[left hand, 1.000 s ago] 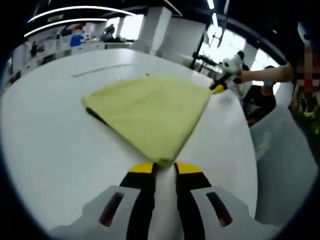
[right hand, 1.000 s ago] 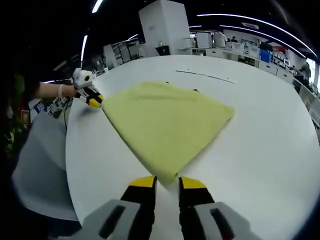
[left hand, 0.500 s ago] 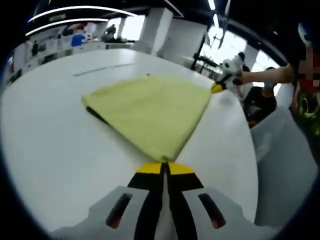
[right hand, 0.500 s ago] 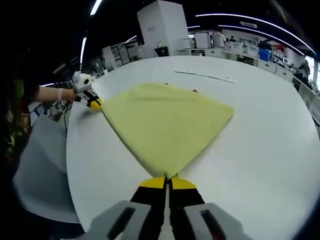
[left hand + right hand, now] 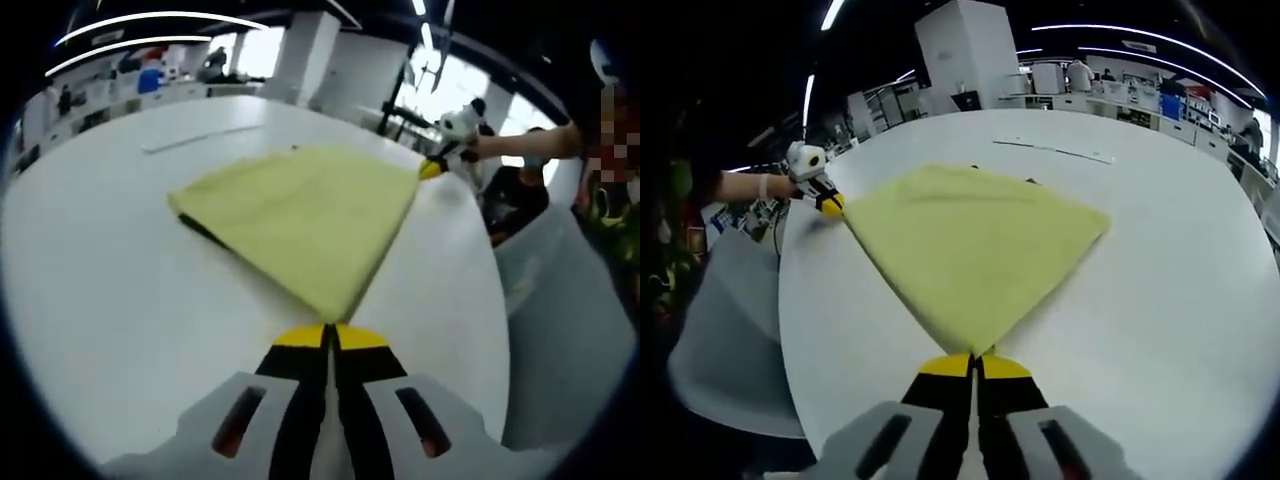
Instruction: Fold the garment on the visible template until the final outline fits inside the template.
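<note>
Both grippers sit low over the white desk (image 5: 110,300), fingers clenched on opposite corners of the folded yellow garment (image 5: 975,255): left gripper (image 5: 331,338), right gripper (image 5: 974,366). A person's bare forearm (image 5: 735,184) reaches from the desk edge.

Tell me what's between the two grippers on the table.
The yellow garment spans it: right gripper pinches one corner, left gripper the other, seen in the right gripper view.

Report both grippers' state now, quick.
Left gripper: shut on one near corner of the yellow garment.
Right gripper: shut on the garment's other near corner.
</note>
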Available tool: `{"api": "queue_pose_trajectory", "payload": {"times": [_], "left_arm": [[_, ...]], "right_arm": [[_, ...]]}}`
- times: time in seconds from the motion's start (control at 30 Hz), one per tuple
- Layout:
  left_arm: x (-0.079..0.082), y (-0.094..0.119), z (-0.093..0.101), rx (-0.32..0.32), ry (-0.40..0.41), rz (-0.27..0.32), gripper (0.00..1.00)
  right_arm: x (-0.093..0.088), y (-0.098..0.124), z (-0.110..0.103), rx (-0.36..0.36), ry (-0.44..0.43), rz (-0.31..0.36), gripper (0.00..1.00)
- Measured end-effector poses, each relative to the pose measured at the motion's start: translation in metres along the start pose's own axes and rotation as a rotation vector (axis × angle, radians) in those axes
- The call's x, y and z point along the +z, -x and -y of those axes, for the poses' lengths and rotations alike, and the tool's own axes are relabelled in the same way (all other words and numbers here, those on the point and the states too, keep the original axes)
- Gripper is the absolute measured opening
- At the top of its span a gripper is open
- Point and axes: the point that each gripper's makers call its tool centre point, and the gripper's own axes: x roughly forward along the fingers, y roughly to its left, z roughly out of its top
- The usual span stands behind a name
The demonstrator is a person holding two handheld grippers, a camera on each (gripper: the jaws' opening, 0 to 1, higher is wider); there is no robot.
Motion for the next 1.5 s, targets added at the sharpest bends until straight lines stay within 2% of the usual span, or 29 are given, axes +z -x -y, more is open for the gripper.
{"api": "queue_pose_trajectory", "payload": {"times": [0.27,0.57,0.83,1.4,1.5], "left_arm": [[-0.013,0.001,0.028,-0.036,-0.013,-0.043,0.00],[-0.020,0.008,0.047,-0.034,0.022,-0.037,0.00],[-0.039,0.016,0.041,-0.020,0.064,-0.034,0.00],[-0.044,0.018,0.041,-0.007,0.064,-0.024,0.00],[-0.043,0.021,0.041,0.004,0.059,-0.018,0.01]], "right_arm": [[-0.011,0.009,-0.011,0.015,-0.005,-0.019,0.00],[-0.025,0.017,-0.041,0.058,-0.007,-0.044,0.00],[-0.039,0.015,-0.053,0.080,-0.014,-0.057,0.00],[-0.036,0.015,-0.057,0.073,-0.024,-0.042,0.00],[-0.036,0.019,-0.051,0.058,-0.027,-0.024,0.06]]}}
